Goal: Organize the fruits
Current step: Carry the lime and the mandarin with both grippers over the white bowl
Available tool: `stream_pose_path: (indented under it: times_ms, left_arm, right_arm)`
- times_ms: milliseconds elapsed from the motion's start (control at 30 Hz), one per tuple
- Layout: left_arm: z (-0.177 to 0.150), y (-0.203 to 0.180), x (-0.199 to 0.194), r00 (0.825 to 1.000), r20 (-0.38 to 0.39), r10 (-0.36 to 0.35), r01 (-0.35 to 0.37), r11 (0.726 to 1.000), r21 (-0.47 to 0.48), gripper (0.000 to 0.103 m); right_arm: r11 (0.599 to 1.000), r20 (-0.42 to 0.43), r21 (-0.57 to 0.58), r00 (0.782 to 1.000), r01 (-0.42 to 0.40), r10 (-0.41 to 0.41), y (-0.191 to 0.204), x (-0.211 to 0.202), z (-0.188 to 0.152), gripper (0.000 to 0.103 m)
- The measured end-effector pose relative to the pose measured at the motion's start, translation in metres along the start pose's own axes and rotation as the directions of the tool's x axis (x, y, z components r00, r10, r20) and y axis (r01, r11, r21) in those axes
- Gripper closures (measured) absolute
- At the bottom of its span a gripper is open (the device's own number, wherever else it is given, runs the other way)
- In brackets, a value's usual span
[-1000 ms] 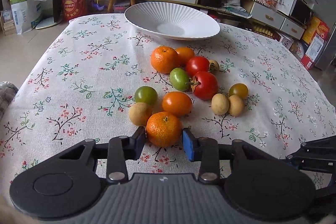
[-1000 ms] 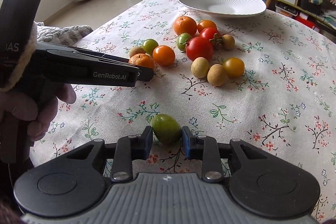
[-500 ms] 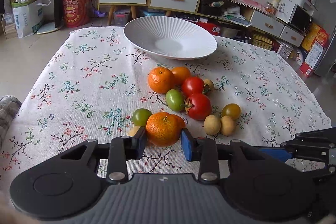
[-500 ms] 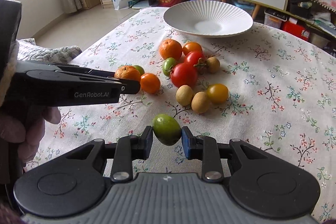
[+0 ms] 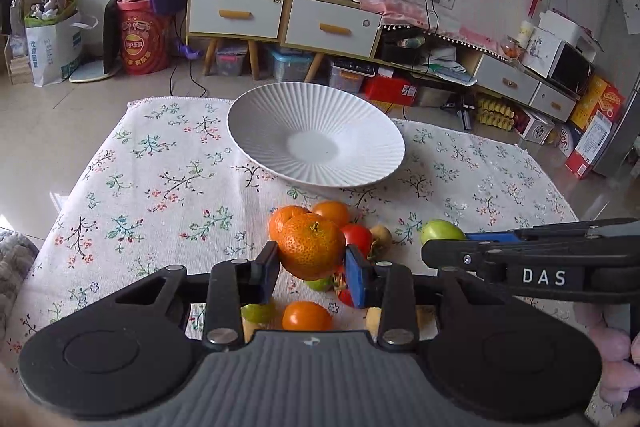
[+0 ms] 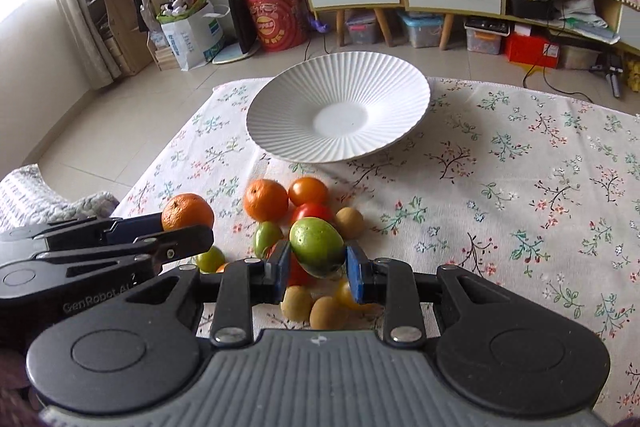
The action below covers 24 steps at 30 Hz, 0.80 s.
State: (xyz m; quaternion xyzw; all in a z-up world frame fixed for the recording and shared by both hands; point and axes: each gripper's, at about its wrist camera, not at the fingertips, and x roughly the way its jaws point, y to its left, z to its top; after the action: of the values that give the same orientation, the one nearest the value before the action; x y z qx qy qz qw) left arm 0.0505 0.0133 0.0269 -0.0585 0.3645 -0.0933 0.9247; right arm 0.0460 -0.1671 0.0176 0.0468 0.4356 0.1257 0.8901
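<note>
Mandarin (image 5: 311,249) in left jaws, green tomato (image 6: 317,246) in right; yellow fruit, perhaps longans (image 6: 297,302), right-view only.

Right gripper (image 6: 316,267) clamps a green fruit (image 6: 317,247) above the pile (plate (image 6: 280,99) beyond); left gripper (image 6: 188,227) clamps a mandarin (image 6: 187,211).

Soft daylight from a left window; fisheye-bent edges, sharp.

**Materials and finish**

Matt woven floral tablecloth (image 5: 160,187). Glossy white ribbed ceramic-looking plate (image 5: 316,147). Dimpled, slightly shiny peel on mandarin (image 5: 311,251); smooth waxy skin on green tomato (image 6: 317,251). Matt black plastic on left gripper (image 5: 311,277) and right gripper (image 6: 317,269), ribbed grey housing, bright metal rivets, blue pads.
</note>
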Motion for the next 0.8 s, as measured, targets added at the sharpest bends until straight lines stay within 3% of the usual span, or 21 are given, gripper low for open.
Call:
stream_pose_path:
  times_ms: [200,500,800]
  left_arm:
    - [0.026,-0.002,0.021,0.999,0.030,-0.020,0.020,1.000,-0.008,0.080]
    - [0.047,-0.008,0.078,0.999,0.042,-0.031,0.027,0.997,0.076,0.079]
    - [0.052,-0.010,0.119,0.999,0.029,0.013,-0.015,0.996,0.093,0.079]
  right_arm:
    - [0.995,0.001,0.083,0.999,-0.050,0.050,-0.017,0.021,0.027,0.077]
    - [0.990,0.015,0.116,0.997,-0.075,0.074,-0.041,0.056,0.066,0.077]
    - [0.984,-0.005,0.145,0.994,-0.104,0.105,-0.051,0.090,0.078,0.076]
